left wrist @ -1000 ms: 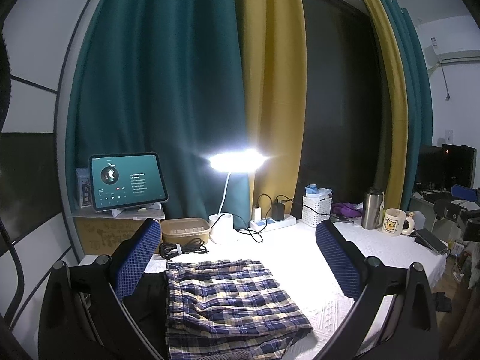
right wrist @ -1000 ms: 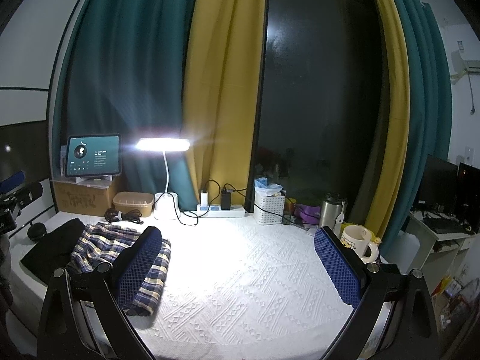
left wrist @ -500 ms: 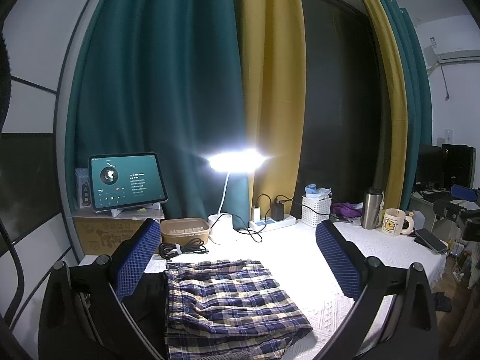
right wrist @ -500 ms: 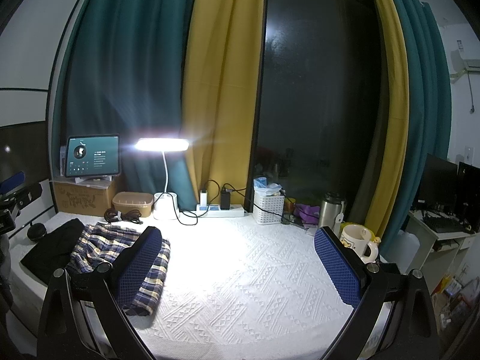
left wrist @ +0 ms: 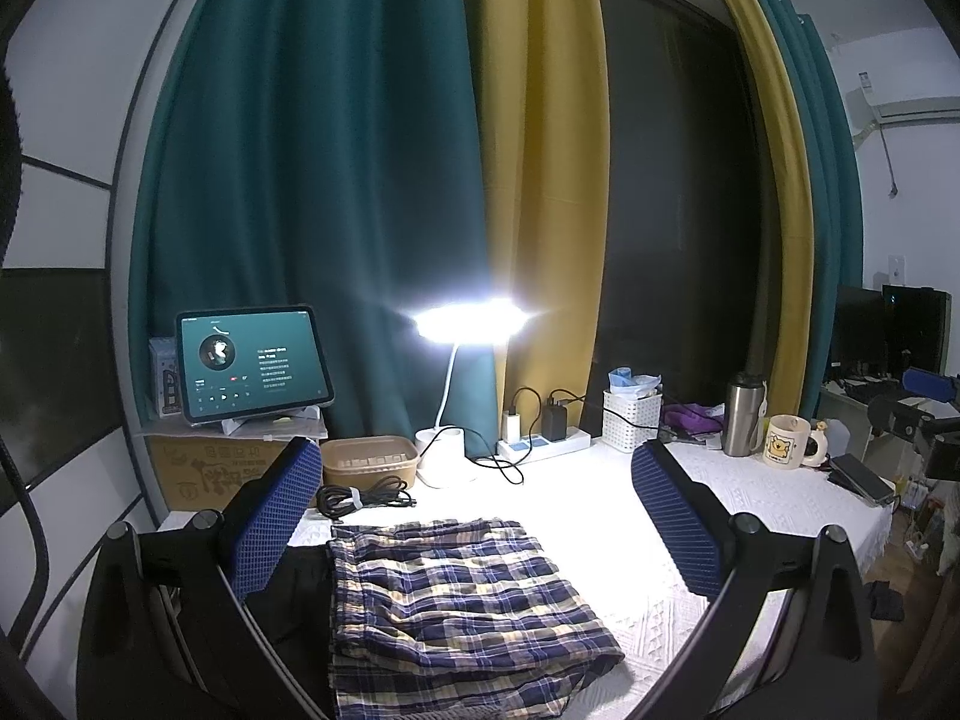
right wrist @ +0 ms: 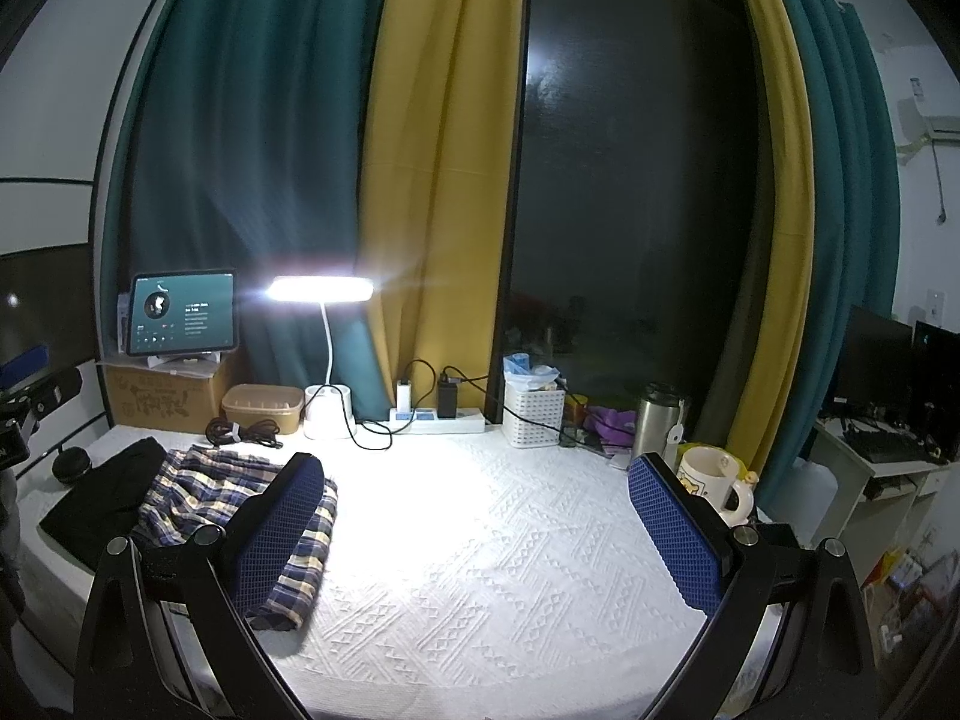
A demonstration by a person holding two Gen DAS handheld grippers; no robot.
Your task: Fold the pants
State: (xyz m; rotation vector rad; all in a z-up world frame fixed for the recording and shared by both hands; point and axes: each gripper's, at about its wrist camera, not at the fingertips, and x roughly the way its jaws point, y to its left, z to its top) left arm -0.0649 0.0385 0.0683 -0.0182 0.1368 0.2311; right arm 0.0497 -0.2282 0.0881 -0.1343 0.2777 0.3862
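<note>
The plaid pants [left wrist: 456, 600] lie folded in a flat stack on the white table cover [left wrist: 600, 516]. They sit just below and between the fingers of my left gripper [left wrist: 474, 516], which is open and empty above them. In the right wrist view the pants [right wrist: 228, 498] lie at the left, partly behind the left finger. My right gripper [right wrist: 480, 528] is open and empty over bare table cover [right wrist: 480, 540]. A dark garment [right wrist: 102, 498] lies left of the pants, partly under them.
A lit desk lamp [left wrist: 468, 324], tablet on a box [left wrist: 252, 360], brown container [left wrist: 369, 459], coiled cable [left wrist: 360, 495], power strip [left wrist: 540, 447], white basket [left wrist: 630, 420], steel flask [left wrist: 744, 414] and mug [left wrist: 786, 441] line the table's back and right side. A phone [left wrist: 858, 477] lies near the right edge.
</note>
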